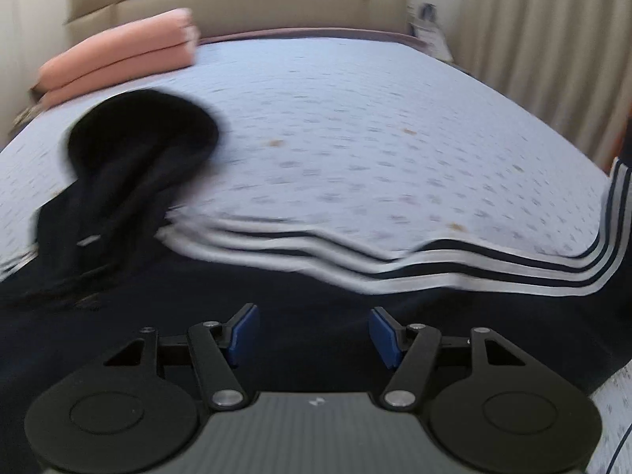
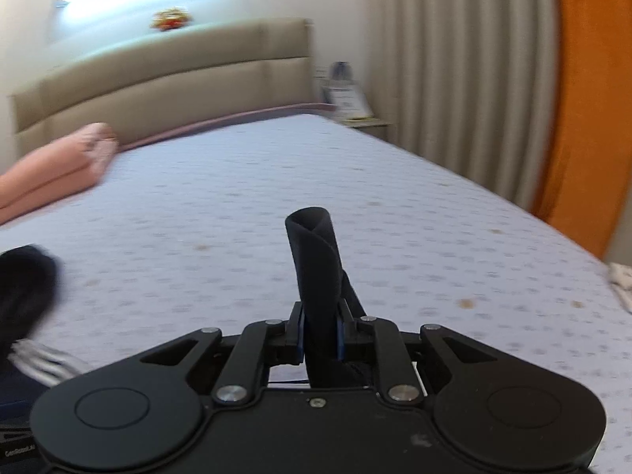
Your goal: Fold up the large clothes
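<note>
A large dark navy garment (image 1: 276, 284) with white stripes (image 1: 434, 272) along one sleeve lies across the near part of the bed, its hood (image 1: 142, 134) bunched at the left. My left gripper (image 1: 315, 333) hovers just over the dark cloth, blue pads (image 1: 245, 333) well apart and pressing on nothing. In the right wrist view my right gripper (image 2: 320, 330) is shut on a rolled fold of the garment's dark fabric (image 2: 314, 260), which sticks up past the fingertips, lifted above the sheet. The hood (image 2: 23, 284) and stripes (image 2: 43, 359) show at the lower left there.
The bed has a pale lilac patterned sheet (image 1: 355, 118) and a beige padded headboard (image 1: 237, 4). Folded pink bedding (image 1: 126, 51) lies at the far left by the headboard. Grey curtains (image 2: 454, 79), an orange curtain (image 2: 584, 98) and a nightstand (image 2: 367, 122) line the right side.
</note>
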A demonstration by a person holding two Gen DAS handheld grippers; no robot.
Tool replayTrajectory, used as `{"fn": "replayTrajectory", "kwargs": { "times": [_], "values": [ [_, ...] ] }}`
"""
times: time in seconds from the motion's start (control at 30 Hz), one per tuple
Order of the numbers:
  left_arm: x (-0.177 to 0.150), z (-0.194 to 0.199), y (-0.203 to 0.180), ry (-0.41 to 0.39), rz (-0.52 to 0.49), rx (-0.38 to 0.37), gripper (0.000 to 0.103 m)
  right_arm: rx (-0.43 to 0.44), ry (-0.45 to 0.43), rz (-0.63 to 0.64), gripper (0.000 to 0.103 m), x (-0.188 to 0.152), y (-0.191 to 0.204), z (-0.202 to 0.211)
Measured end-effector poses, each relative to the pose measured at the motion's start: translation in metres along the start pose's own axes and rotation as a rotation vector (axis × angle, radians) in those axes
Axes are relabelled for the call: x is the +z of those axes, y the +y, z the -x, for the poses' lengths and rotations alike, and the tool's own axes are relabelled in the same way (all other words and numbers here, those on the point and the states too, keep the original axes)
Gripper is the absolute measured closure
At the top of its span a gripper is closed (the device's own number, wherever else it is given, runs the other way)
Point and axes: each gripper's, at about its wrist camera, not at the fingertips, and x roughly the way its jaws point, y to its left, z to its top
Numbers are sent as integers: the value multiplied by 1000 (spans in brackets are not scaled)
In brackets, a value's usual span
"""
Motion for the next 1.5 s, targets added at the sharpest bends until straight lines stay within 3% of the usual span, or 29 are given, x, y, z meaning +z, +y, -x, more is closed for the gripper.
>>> {"fn": "replayTrajectory", "kwargs": {
  "times": [0.17,0.43,0.67,0.7,0.73,0.8,0.87,0.93,1.0,1.07,1.13,1.2,1.27,1.3,1.33,1.37,1.43,1.5],
  "values": [
    [-11,51,103,6,111,47,39,157,20,54,85,-4,92,9],
    [-29,124,256,-35,224,186,39,478,77,59,84,-26,292,22],
    [-51,147,351,-25,287,268,37,663,166,81,81,-66,448,22],
    [-56,146,361,-20,294,272,36,688,198,103,75,-76,467,22],
    [-61,144,369,-12,304,269,33,706,240,140,48,-87,485,19],
    [-70,138,384,11,329,246,33,719,336,220,21,-104,504,7],
    [-75,131,392,29,354,205,33,721,373,270,23,-111,499,6],
    [-76,125,400,40,375,150,33,685,351,287,22,-110,477,9],
    [-73,120,404,31,395,97,32,583,313,281,23,-102,434,16],
    [-68,112,406,16,411,41,31,428,285,248,36,-93,386,12],
    [-62,103,410,0,444,-19,26,260,292,196,74,-87,340,1],
    [-56,84,414,6,489,-77,23,136,318,119,83,-86,298,-12],
    [-50,63,416,43,536,-112,28,56,328,75,83,-90,270,-24],
    [-49,53,416,67,555,-118,41,30,342,76,83,-94,263,-31],
    [-47,43,416,93,572,-118,66,25,361,77,83,-101,259,-36],
    [-45,36,414,107,578,-113,78,35,395,78,83,-107,258,-42],
    [-41,31,405,99,534,-82,90,25,395,104,83,-113,261,-45],
    [-35,39,397,66,484,-66,91,16,382,128,83,-111,265,-42]
  ]
}}
